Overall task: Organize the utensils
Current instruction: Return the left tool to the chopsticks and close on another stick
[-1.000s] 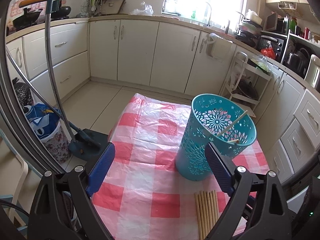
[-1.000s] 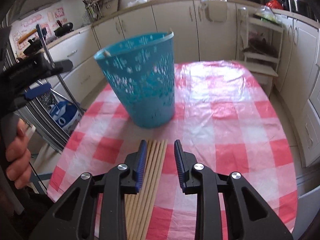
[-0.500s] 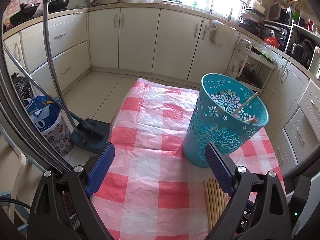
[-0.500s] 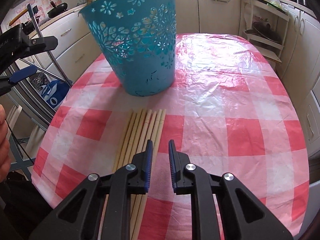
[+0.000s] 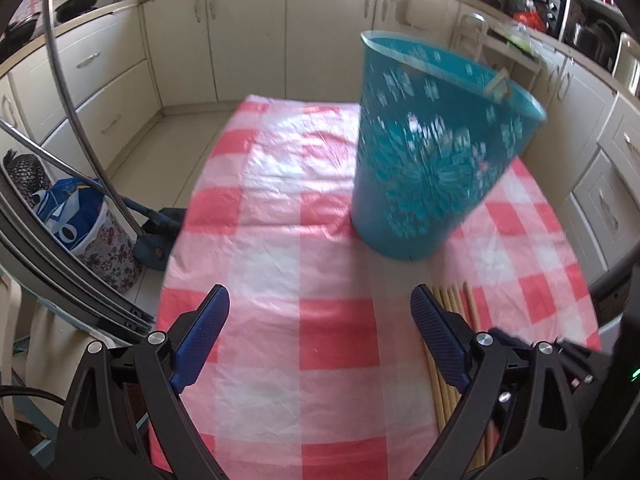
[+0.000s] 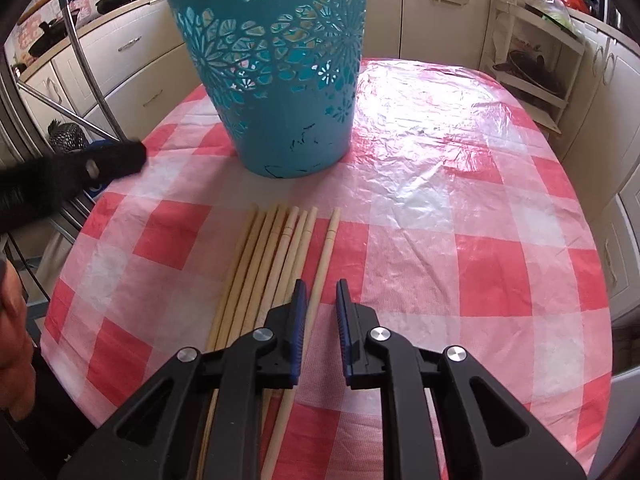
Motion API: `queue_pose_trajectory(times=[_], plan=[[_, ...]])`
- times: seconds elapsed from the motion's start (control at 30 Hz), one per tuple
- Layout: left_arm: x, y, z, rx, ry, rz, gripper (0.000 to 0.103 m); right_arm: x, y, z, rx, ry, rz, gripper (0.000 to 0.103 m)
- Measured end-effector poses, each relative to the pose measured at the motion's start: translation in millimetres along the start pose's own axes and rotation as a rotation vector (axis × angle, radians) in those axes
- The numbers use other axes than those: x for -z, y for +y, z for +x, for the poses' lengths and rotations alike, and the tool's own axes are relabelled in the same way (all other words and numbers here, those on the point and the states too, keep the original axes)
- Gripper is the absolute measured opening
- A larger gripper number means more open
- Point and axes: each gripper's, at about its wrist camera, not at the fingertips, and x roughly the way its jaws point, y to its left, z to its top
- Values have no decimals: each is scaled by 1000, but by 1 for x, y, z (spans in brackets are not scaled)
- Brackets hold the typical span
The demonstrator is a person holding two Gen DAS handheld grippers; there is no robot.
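Note:
A teal cut-out basket [image 6: 280, 80] stands on the red-checked tablecloth [image 6: 460, 200]; in the left wrist view the basket [image 5: 432, 160] is blurred, with one chopstick tip [image 5: 496, 82] at its rim. Several wooden chopsticks [image 6: 264, 264] lie side by side in front of it. One single chopstick [image 6: 326, 248] lies a little to the right of the row. My right gripper [image 6: 320, 286] straddles it with jaws closing; the left pad touches it and a narrow gap remains on the right. My left gripper [image 5: 320, 296] hangs wide open over bare cloth, the chopsticks [image 5: 452, 300] by its right finger.
Metal poles and a dustpan [image 5: 160, 232] stand beside the table's left edge, next to a floral bin [image 5: 100, 240]. Cream cabinets [image 5: 248, 40] ring the room. A person's hand [image 6: 12, 344] and the left gripper's black body [image 6: 80, 168] show at the left.
The left gripper has sunk towards the table and tilted, so the basket now shows from the side. The right jaws have narrowed around one chopstick, which has parted from the row.

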Motion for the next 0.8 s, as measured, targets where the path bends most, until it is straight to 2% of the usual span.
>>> queue_pose_trajectory(times=[0.2, 0.53, 0.8], plan=[[21, -17, 27, 12, 89, 52, 88, 0, -12, -1, -5, 11, 22, 8], [29, -36, 42, 23, 132, 71, 88, 4, -21, -4, -29, 10, 37, 8], [29, -38, 43, 12, 133, 87, 88, 3, -21, -4, -34, 11, 36, 8]])
